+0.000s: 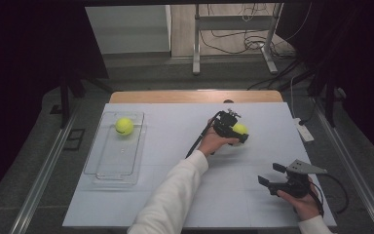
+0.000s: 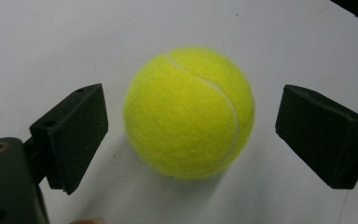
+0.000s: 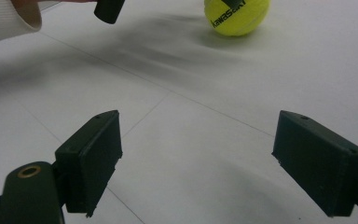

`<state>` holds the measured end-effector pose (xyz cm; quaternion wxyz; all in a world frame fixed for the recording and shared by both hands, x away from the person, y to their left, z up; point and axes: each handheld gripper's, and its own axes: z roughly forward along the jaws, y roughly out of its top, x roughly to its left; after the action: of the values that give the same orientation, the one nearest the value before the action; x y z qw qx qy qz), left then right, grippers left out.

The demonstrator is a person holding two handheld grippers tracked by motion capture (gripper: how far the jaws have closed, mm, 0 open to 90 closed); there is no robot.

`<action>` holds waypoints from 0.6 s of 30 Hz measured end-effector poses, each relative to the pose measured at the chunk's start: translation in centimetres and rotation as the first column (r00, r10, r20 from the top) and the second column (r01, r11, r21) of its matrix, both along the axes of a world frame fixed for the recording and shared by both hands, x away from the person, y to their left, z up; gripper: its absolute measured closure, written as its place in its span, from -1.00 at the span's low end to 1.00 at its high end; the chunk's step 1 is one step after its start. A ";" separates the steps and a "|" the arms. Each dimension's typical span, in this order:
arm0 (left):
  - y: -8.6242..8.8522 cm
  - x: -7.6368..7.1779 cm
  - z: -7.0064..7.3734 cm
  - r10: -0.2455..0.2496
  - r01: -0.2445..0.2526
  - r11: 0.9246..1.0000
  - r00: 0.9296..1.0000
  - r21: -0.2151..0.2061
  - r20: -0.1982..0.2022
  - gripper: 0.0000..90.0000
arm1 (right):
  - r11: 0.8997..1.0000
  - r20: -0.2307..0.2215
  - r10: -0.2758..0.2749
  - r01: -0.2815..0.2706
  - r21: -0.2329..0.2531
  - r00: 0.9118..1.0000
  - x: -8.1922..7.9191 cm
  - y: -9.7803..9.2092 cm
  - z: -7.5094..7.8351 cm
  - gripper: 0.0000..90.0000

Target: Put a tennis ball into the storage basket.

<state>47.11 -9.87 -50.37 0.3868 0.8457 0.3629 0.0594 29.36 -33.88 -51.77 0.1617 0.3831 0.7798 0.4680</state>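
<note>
A yellow tennis ball (image 1: 240, 128) rests on the white table (image 1: 175, 195), right of centre. My left gripper (image 1: 238, 134) reaches across to it and stands open, one jaw on each side. In the left gripper view the ball (image 2: 189, 112) sits between the jaws of that gripper (image 2: 193, 133) with a gap on both sides. My right gripper (image 1: 268, 173) is held near the front right of the table, open and empty. The right gripper view shows its jaws (image 3: 198, 163) spread over bare table, with the ball (image 3: 237, 16) farther off, marked with black lettering.
A clear plastic tray (image 1: 112, 173) lies at the table's left, with a second yellow tennis ball (image 1: 124, 126) at its far end. A white sleeve (image 1: 170, 195) crosses the table's front middle. A small white object (image 1: 304, 130) lies at the right edge.
</note>
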 end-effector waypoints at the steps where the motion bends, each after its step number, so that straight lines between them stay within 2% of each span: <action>1: -0.1 0.1 -0.1 0.001 -0.001 1.000 1.000 0.000 -0.002 -0.76 | 1.000 0.000 -0.001 0.001 0.000 1.000 0.0 0.0 0.0 -0.65; 6: -0.2 0.1 -0.4 0.001 -0.001 1.000 1.000 -0.003 -0.004 -0.65 | 1.000 0.001 -0.003 0.003 -0.001 1.000 0.0 -0.1 0.0 -0.65; 10: -0.2 0.1 -0.3 -0.009 0.009 1.000 1.000 -0.005 0.003 -0.44 | 1.000 0.002 -0.004 0.004 0.002 1.000 0.0 -0.1 0.0 -0.65; 18: -0.1 0.1 -0.2 -0.011 0.011 1.000 1.000 0.000 -0.007 -0.40 | 1.000 0.002 -0.005 0.005 -0.001 1.000 0.0 -0.1 0.0 -0.65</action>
<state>47.18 -9.93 -50.56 0.3857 0.8478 0.3598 0.0542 29.39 -33.98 -51.78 0.1639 0.3843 0.7790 0.4675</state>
